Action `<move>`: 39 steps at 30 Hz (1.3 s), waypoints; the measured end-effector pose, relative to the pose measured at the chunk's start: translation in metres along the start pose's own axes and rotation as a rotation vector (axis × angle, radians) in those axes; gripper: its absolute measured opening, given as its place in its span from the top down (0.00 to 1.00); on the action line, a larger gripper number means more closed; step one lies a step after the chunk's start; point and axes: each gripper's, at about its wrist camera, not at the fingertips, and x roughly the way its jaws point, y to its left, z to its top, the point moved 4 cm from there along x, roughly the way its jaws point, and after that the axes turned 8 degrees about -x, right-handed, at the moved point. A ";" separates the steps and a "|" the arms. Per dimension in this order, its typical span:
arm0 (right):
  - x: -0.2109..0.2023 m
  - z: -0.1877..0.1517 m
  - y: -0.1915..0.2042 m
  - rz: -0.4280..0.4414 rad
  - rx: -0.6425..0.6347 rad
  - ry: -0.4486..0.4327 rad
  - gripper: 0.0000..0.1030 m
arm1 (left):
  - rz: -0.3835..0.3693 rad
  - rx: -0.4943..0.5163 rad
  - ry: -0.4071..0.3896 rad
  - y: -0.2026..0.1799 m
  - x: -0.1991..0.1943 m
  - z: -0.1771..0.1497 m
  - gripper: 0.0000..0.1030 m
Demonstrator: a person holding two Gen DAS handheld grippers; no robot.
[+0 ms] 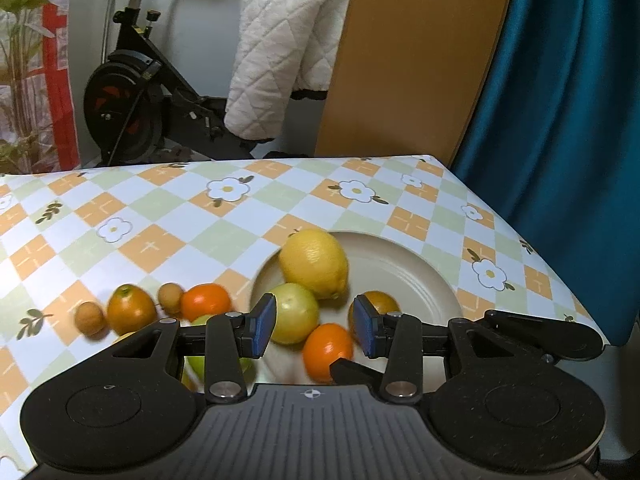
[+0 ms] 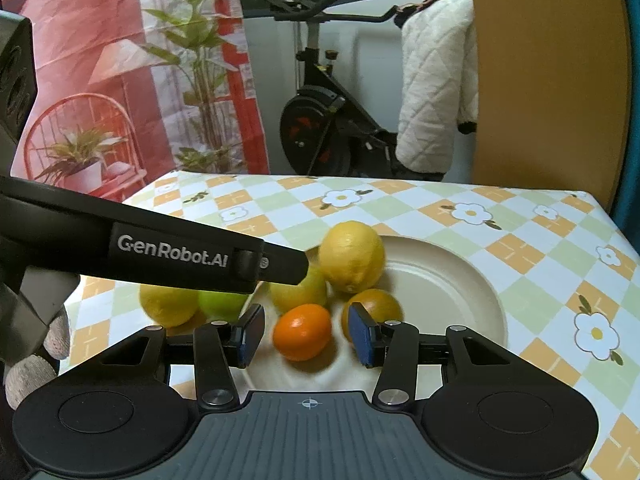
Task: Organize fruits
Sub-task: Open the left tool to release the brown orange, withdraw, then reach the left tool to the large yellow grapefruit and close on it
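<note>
Left gripper [image 1: 315, 326]: jaws apart, nothing between the blue pads; hangs above the near edge of the plate, fruit visible through the gap, none of it pinched.
Right gripper [image 2: 306, 334]: jaws apart and empty; small orange fruit [image 2: 303, 332] framed between the pads but lying on the plate beneath, not grasped.
Plate [image 1: 404, 264]: cream, on the checked tablecloth [image 1: 160, 216]; serves as the collecting spot, most likely.
Already on plate: large lemon [image 1: 314, 262] at the far-left rim, pale green-yellow fruit [image 1: 296, 312] just beside it, small orange fruit, brownish-orange fruit [image 1: 380, 300]; bunched to the plate's left half, right half bare.
Left off plate: brownish-orange fruit [image 1: 130, 308], two small tan round fruits [image 1: 90, 318], another orange one [image 1: 205, 300], on the cloth just left of the rim; green fruit [image 2: 220, 304] and yellow fruit [image 2: 168, 304] near the same rim.
Stage, as a judgement: partway; loose fruit on the cloth awaits moving.
Risk: round fruit rolls; crowded left rim may shed a piece.
</note>
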 end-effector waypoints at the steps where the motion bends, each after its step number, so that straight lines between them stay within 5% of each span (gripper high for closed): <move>1: 0.000 0.000 0.003 0.003 -0.004 0.002 0.58 | 0.002 0.000 -0.002 0.001 -0.002 -0.001 0.57; 29: 0.011 0.011 0.061 0.093 -0.088 0.004 0.58 | 0.140 -0.099 -0.065 0.099 -0.062 -0.004 0.57; 39: 0.026 0.014 0.078 0.144 -0.131 0.014 0.57 | 0.108 -0.126 -0.037 0.102 -0.052 -0.011 0.57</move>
